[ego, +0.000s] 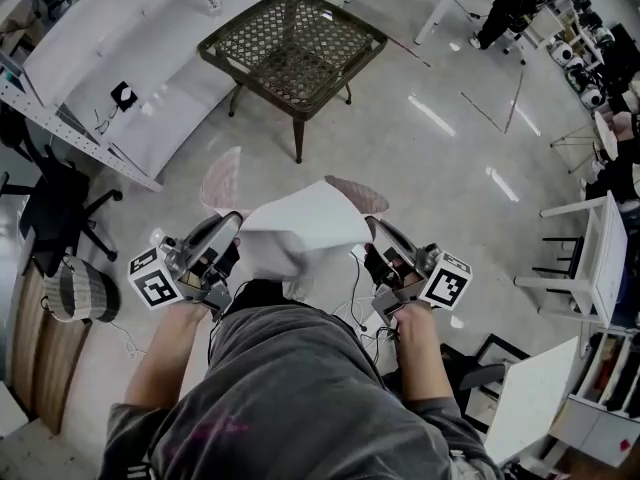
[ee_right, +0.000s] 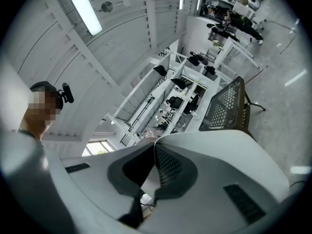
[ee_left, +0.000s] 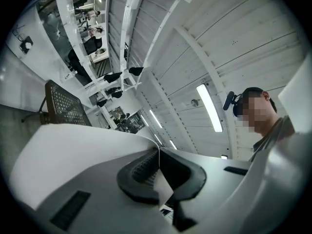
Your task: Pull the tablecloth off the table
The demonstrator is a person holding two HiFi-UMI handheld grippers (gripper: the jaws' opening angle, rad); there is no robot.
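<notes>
You've got the left gripper (ee_left: 158, 152) and right gripper (ee_right: 155, 149) both clamped on the white tablecloth (ego: 300, 230), held near you, well apart from the far table (ego: 292, 43).

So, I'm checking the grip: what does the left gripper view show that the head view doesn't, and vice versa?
Left gripper view only: the left gripper with its jaws shut on a thin fold of the tablecloth, under a ceiling light. Head view only: the right gripper, and the cloth bunched between both grippers. Both: the lattice table, uncovered.
</notes>
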